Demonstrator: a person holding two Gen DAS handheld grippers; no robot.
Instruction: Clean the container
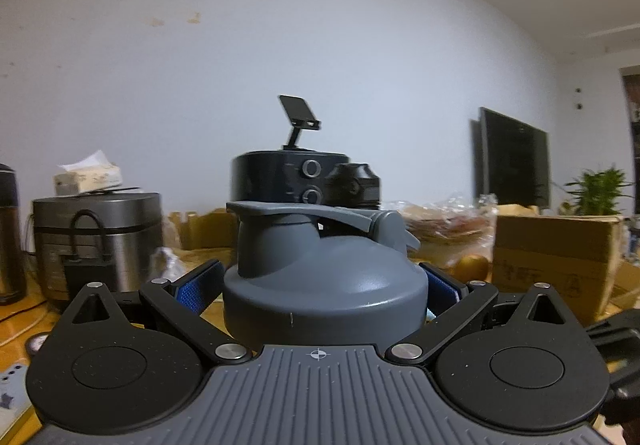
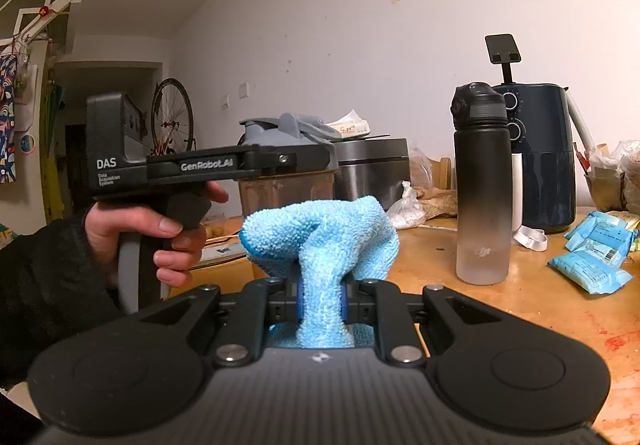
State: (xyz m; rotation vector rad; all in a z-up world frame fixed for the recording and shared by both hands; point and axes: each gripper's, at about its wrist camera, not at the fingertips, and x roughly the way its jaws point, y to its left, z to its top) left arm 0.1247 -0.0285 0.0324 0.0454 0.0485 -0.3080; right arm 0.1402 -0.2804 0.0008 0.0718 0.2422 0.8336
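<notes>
The container (image 1: 324, 285) is a clear-bodied jug with a grey flip-top lid. My left gripper (image 1: 320, 281) is shut on it, its blue pads (image 1: 200, 287) pressed against both sides just under the lid. In the right wrist view the same container (image 2: 286, 187) stands upright at centre left. There a hand (image 2: 168, 233) holds the left gripper (image 2: 304, 161) level around its top. The container's base is hidden behind a light blue cloth (image 2: 324, 237), so I cannot tell whether it rests on the table. My right gripper (image 2: 320, 297) is shut on that cloth, which bunches forward beyond its fingertips.
On the wooden table (image 2: 520, 309) stand a black-and-frosted bottle (image 2: 482, 185), a dark blue air fryer (image 2: 548, 157) and a steel rice cooker (image 2: 372, 165). Blue packets (image 2: 592, 249) lie at the right. A cardboard box (image 1: 556, 253) and a dark screen (image 1: 512, 157) are at the far right.
</notes>
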